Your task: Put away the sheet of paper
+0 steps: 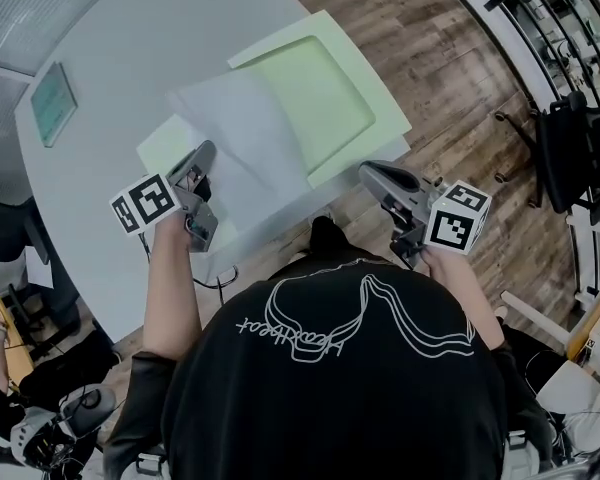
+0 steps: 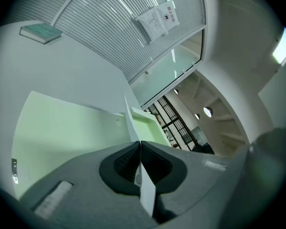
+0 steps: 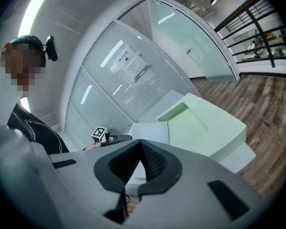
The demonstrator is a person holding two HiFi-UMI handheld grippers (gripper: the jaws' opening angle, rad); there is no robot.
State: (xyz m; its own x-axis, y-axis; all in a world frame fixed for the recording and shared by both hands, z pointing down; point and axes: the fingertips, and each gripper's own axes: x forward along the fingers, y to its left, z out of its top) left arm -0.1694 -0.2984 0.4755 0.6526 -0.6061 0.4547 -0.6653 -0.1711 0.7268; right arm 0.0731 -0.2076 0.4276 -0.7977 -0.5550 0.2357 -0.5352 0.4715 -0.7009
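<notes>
The left tongs (image 2: 141, 143) were clamped on the edge of the sheet of paper (image 1: 245, 146), which lay partly over a pale green tray (image 1: 330, 98) on the white worktop (image 1: 130, 68). The right tongs (image 3: 142, 144) were closed and empty.

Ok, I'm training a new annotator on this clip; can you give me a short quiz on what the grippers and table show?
1. True or false: the left gripper is shut on the thin white sheet of paper that partly overlaps the pale green shallow tray.
2. The right gripper is: A inside the tray; B beside the tray, shut and empty; C gripping the sheet.
3. What lies alone at the round white table's far left?
Key: 1 true; 2 B; 3 a small teal book.
</notes>
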